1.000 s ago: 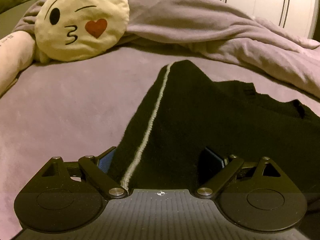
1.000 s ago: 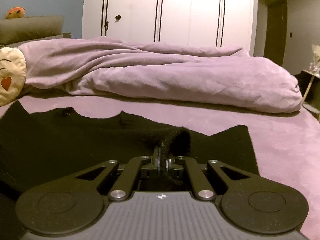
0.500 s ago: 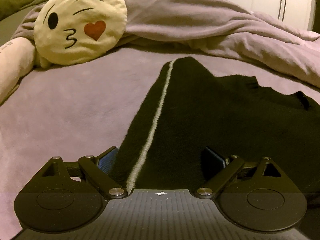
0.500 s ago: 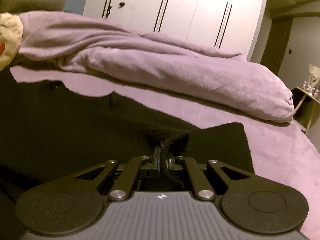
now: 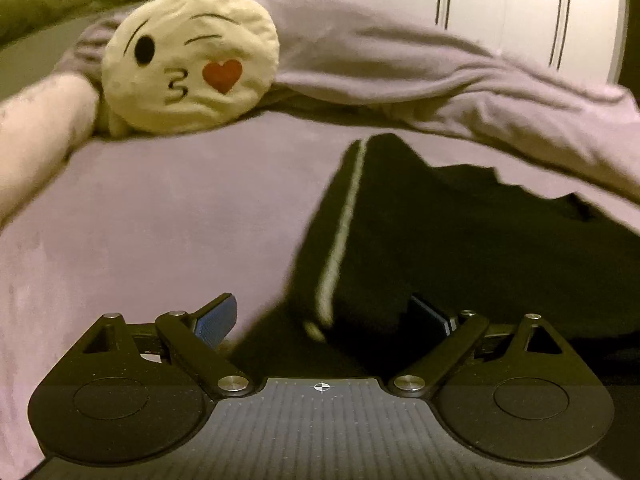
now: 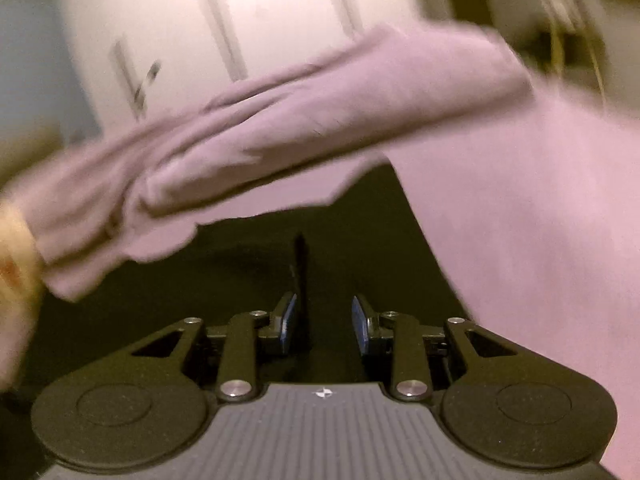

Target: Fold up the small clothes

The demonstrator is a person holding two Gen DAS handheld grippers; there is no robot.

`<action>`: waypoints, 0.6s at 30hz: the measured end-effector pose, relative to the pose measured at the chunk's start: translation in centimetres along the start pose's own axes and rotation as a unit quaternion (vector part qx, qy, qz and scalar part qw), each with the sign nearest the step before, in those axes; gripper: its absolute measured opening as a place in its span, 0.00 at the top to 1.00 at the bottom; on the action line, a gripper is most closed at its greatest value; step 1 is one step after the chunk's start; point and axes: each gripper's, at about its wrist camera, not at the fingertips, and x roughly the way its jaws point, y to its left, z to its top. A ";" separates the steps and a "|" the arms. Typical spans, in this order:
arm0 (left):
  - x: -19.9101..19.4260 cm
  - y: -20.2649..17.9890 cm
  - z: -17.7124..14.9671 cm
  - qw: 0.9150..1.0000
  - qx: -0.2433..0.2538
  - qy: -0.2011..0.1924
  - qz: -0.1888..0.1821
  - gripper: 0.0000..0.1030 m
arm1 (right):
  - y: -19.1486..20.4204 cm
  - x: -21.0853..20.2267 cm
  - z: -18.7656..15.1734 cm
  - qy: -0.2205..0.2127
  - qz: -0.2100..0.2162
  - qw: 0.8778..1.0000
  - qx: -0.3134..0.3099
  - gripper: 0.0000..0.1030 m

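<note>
Two jaws parted, right gripper (image 6: 324,322) just opening over black garment (image 5: 460,248), emoji cushion (image 5: 190,60) beyond.

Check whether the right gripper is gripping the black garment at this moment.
Apart. The right wrist view shows the right gripper, jaws just opened, with a clear gap between both blue pads; the black garment lies beyond, unpinched.

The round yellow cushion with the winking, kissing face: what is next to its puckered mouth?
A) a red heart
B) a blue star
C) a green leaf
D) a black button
A: in the left wrist view the cushion lies at the head of the bed, and a red heart sits just right of its mouth.
</note>
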 end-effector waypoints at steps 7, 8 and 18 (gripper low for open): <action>-3.3 -4.0 -3.1 0.995 -0.045 0.016 -0.091 0.07 | 2.4 -1.6 -1.7 -0.001 0.040 0.999 -0.018 0.72; -3.4 -4.8 -3.4 0.994 -0.039 0.017 -0.103 0.07 | 2.6 -1.5 -1.6 -0.002 0.055 0.998 -0.013 0.73; 0.8 -7.4 -3.4 0.992 -0.041 0.034 -0.115 0.07 | 1.8 4.5 0.4 0.041 0.048 0.995 0.075 0.71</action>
